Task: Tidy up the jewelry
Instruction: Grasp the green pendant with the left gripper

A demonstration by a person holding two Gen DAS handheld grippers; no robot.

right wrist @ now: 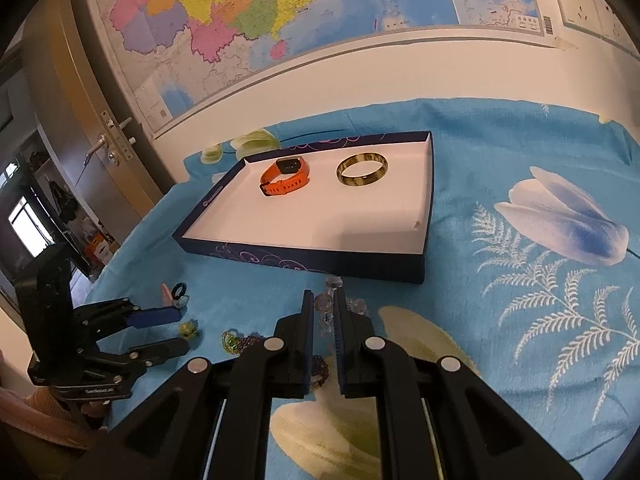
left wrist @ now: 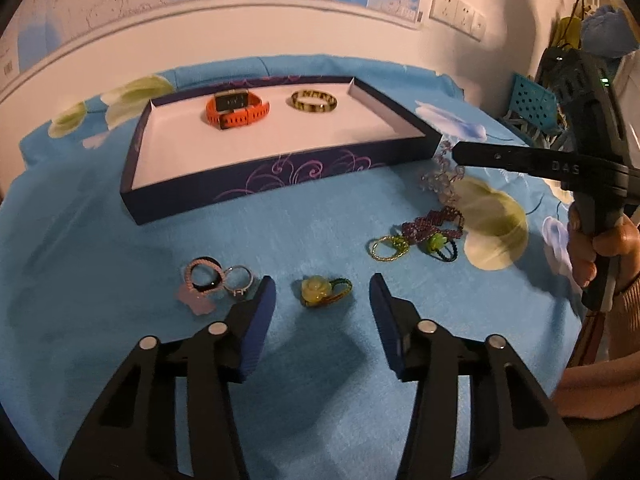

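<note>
A dark blue tray (left wrist: 280,172) with a white floor holds an orange watch (left wrist: 236,110) and a yellow-brown bangle (left wrist: 314,101); the tray (right wrist: 304,258) shows in the right wrist view too. My left gripper (left wrist: 322,292) is open, its fingers on either side of a yellow flower ring (left wrist: 322,291) on the blue cloth. My right gripper (right wrist: 323,300) is shut on a clear bead bracelet (right wrist: 325,305), which hangs blurred (left wrist: 442,178) by the tray's right corner. Purple bead jewelry (left wrist: 432,224), a green ring (left wrist: 390,249) and pink, black and silver rings (left wrist: 218,280) lie loose.
The floral blue cloth (right wrist: 520,320) covers the table. A wall with a map (right wrist: 280,20) stands behind. A door (right wrist: 100,148) is at the left in the right wrist view. A person's hand (left wrist: 600,240) holds the right gripper.
</note>
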